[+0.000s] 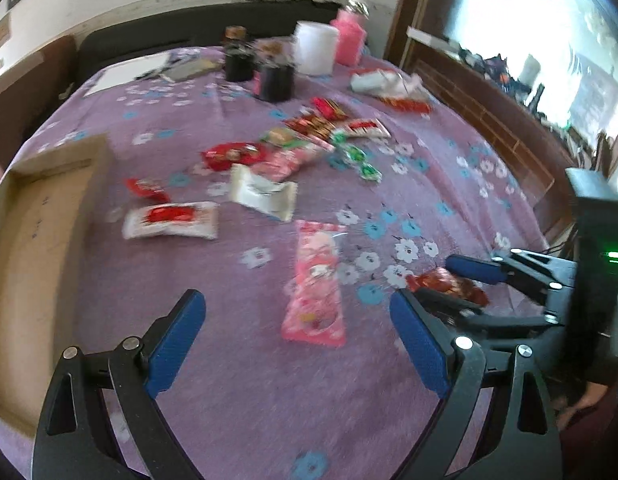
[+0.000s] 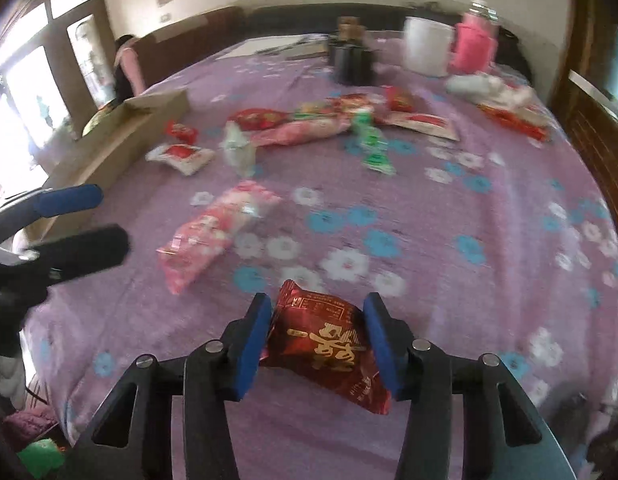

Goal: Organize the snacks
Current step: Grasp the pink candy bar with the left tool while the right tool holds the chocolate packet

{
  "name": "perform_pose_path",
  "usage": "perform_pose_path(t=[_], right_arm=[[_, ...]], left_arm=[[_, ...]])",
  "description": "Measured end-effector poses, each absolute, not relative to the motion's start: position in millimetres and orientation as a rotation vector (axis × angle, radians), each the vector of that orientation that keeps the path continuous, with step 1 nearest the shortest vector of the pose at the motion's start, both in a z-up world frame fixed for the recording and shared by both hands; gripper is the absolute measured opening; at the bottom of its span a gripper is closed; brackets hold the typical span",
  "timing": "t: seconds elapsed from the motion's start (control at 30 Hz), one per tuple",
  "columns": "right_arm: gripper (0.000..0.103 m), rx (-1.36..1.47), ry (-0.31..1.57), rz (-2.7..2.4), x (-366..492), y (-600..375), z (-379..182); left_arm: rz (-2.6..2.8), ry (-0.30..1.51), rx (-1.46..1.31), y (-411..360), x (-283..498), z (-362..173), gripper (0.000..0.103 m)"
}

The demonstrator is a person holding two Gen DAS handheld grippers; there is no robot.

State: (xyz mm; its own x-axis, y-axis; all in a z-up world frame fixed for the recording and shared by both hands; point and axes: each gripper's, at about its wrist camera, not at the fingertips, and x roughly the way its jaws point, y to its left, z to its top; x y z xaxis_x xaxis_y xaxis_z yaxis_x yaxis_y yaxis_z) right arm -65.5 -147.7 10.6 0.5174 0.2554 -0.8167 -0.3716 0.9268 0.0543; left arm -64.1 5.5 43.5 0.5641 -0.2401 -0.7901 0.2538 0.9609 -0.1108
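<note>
left wrist view: the left gripper (image 1: 297, 340) stands wide open with nothing between its blue pads, hanging over the purple flowered cloth (image 1: 229, 400). the long pink packet (image 1: 317, 284) lies flat just ahead of it at 12 o'clock, inside the line of the two fingers but touching neither. the cardboard box (image 1: 37, 272) sits at 9 o'clock, open side up. further off at 11 to 12 o'clock lies the scatter of snacks — a white and red packet (image 1: 171, 220), a white pouch (image 1: 265, 194), red and green wrappers beyond. at 3 o'clock the right gripper (image 1: 441, 284) is down on a dark red packet (image 1: 445, 282).

right wrist view: the right gripper (image 2: 319, 332) has its pads on either side of the dark red packet (image 2: 329, 340), the left pad touching the wrapper's edge, the right one so close that i cannot tell whether it presses yet. the packet rests on the cloth at 6 o'clock. the pink packet (image 2: 213, 236) is at 10 o'clock, the box (image 2: 121, 140) beyond it.

judgement: this is the pick-up step — right hand gathering the red packet, left lining up on the pink one. next calls for a firm squeeze on the crinkly wrapper, then a lift and carry towards the box; the left needs to drop lower before closing.
</note>
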Motion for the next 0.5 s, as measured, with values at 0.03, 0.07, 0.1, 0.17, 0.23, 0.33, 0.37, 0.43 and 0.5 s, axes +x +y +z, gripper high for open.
perform_pose_path(t=[0.03, 0.07, 0.1, 0.17, 0.23, 0.33, 0.37, 0.43, 0.5], right_arm=[[0.050, -0.120, 0.955, 0.379, -66.1, -153.3, 10.2], [0.052, -0.106, 0.953, 0.380, -66.8, -159.0, 9.6], [0.053, -0.088, 0.949, 0.374, -67.8, -165.2, 9.4], [0.055, -0.058, 0.939, 0.383, -68.6, -174.1, 8.9], [0.064, -0.044, 0.934, 0.404, -70.9, -180.7, 9.3], [0.075, -0.048, 0.918, 0.434, -78.4, -183.0, 11.7], [0.076, -0.054, 0.919, 0.441, -78.8, -182.0, 11.6], [0.077, -0.074, 0.927, 0.442, -77.7, -178.7, 9.5], [0.079, -0.101, 0.943, 0.430, -74.8, -173.7, 5.4]], left_arm=[[-0.292, 0.932, 0.036, -1.7, -58.9, 39.5, 0.094], [-0.293, 0.935, 0.057, -7.3, -54.9, 35.5, 0.094], [-0.291, 0.942, 0.084, -13.5, -50.8, 30.4, 0.094], [-0.281, 0.952, 0.121, -20.4, -46.8, 22.7, 0.085], [-0.291, 0.981, 0.155, -24.9, -45.5, 13.8, 0.040], [-0.301, 0.969, 0.138, -20.3, -47.4, 16.0, 0.021], [-0.299, 0.972, 0.122, -17.2, -47.4, 17.1, 0.021], [-0.304, 0.979, 0.074, -7.7, -48.9, 20.1, 0.021], [-0.308, 0.975, 0.035, 1.6, -51.9, 24.2, 0.021]])
